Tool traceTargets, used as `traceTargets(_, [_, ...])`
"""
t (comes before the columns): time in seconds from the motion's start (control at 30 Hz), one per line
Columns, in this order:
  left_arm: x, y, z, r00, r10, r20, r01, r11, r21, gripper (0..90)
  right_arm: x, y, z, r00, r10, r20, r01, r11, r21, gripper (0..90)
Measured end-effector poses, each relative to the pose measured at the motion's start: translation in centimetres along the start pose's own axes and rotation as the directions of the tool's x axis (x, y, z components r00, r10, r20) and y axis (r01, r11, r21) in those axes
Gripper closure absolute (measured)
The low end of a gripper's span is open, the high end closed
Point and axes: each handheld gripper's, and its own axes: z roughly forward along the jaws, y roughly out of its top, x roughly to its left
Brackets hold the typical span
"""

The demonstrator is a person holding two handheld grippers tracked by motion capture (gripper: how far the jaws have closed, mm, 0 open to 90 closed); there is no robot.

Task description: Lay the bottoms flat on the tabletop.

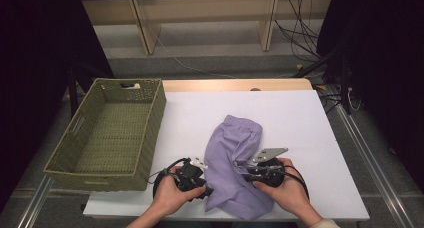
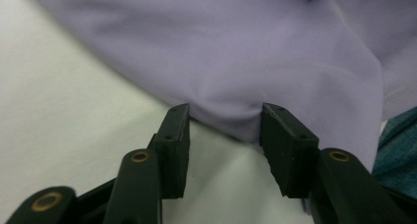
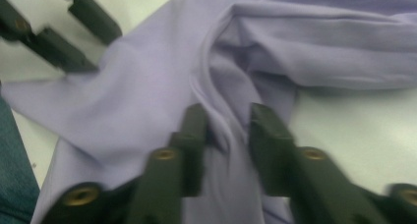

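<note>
Lilac garment bunched near the tabletop's near edge, between both tongs. Left tongs gape partway at its hem; right tongs straddle a fold, grip unclear. Wicker basket left; bare surface far and right.

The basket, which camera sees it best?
The high view: the whole green basket sits at the table's left edge, open top showing. The two gripper views look at the purple cloth instead.

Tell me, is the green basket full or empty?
Empty: the woven basket shows a bare bottom, and the purple cloth lies outside on the table.
</note>
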Motion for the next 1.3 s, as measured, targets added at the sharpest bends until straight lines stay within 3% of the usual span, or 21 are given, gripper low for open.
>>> traceTargets(0.07, [-0.3,0.1,0.1,0.9993,0.015,-0.034,-0.014,0.9999,0.004,62.4,-0.2,0.2,-0.2,0.9999,0.013,0.007,-0.013,1.000,-0.004,82.6])
traceTargets(0.1, [-0.5,0.0,0.1,0.9971,0.030,-0.069,-0.030,0.9995,0.006,66.6,-0.2,0.2,-0.3,0.9998,0.017,0.009,-0.017,1.000,-0.008,86.1])
traceTargets(0.2, [-1.1,0.1,0.3,0.9917,0.056,-0.116,-0.055,0.9985,0.009,76.4,-0.5,0.1,-0.9,0.9982,0.057,0.019,-0.056,0.998,-0.020,89.2])
traceTargets(0.27, [-1.2,0.0,0.3,0.9940,0.045,-0.099,-0.045,0.9990,0.001,84.9,-1.1,-0.1,-1.3,0.9957,0.083,0.040,-0.082,0.996,-0.029,89.4])
traceTargets(0.37, [-1.1,-0.1,0.2,0.9958,0.040,-0.083,-0.040,0.9992,0.003,88.5,-2.3,-0.9,-2.1,0.9870,0.140,0.078,-0.139,0.990,-0.025,89.6])
traceTargets(0.43, [-1.0,-0.2,0.0,0.9974,0.038,-0.062,-0.037,0.9992,0.013,88.8,-3.1,-1.6,-2.5,0.9765,0.189,0.103,-0.191,0.981,0.009,89.6])
traceTargets(0.53, [-0.8,-0.4,-0.7,0.9998,0.008,0.020,-0.008,1.0000,-0.003,88.9,-3.9,-2.7,-2.9,0.9611,0.250,0.117,-0.258,0.964,0.062,89.6])
traceTargets(0.57, [-0.8,-0.5,-0.9,0.9995,0.004,0.030,-0.004,1.0000,-0.005,88.9,-4.0,-3.0,-2.9,0.9569,0.268,0.113,-0.277,0.958,0.079,89.6])
traceTargets(0.67, [-1.0,-0.4,-1.7,0.9987,0.006,0.051,-0.005,0.9997,-0.026,89.0,-3.8,-3.2,-3.0,0.9495,0.293,0.114,-0.304,0.948,0.098,89.6])
traceTargets(0.73, [-1.1,-0.4,-2.3,0.9979,0.012,0.063,-0.009,0.9991,-0.042,89.5,-3.8,-3.1,-3.1,0.9490,0.292,0.118,-0.306,0.944,0.121,89.5])
traceTargets(0.8, [-1.1,-0.6,-2.9,0.9986,0.018,0.050,-0.015,0.9985,-0.053,89.6,-3.4,-3.1,-3.4,0.9484,0.299,0.105,-0.312,0.940,0.139,89.2])
traceTargets(0.93, [-0.2,-1.3,-3.5,0.9999,-0.002,0.014,0.003,0.9986,-0.052,89.6,-2.6,-3.1,-3.9,0.9626,0.269,0.033,-0.271,0.955,0.117,86.0])
traceTargets(1.07, [0.2,-1.6,-3.5,0.9999,-0.003,0.015,0.004,0.9977,-0.067,89.4,-2.0,-2.9,-4.7,0.9700,0.243,-0.012,-0.241,0.968,0.074,76.5])
traceTargets(1.17, [-0.3,-1.2,-3.5,0.9984,0.054,0.013,-0.053,0.9937,-0.098,85.1,-2.0,-3.0,-5.1,0.9787,0.205,0.001,-0.205,0.976,0.070,70.6])
traceTargets(1.3, [-0.8,-1.1,-3.2,0.9932,0.116,-0.010,-0.117,0.9849,-0.128,74.8,-2.0,-3.6,-5.2,0.9895,0.143,0.019,-0.144,0.981,0.132,67.3])
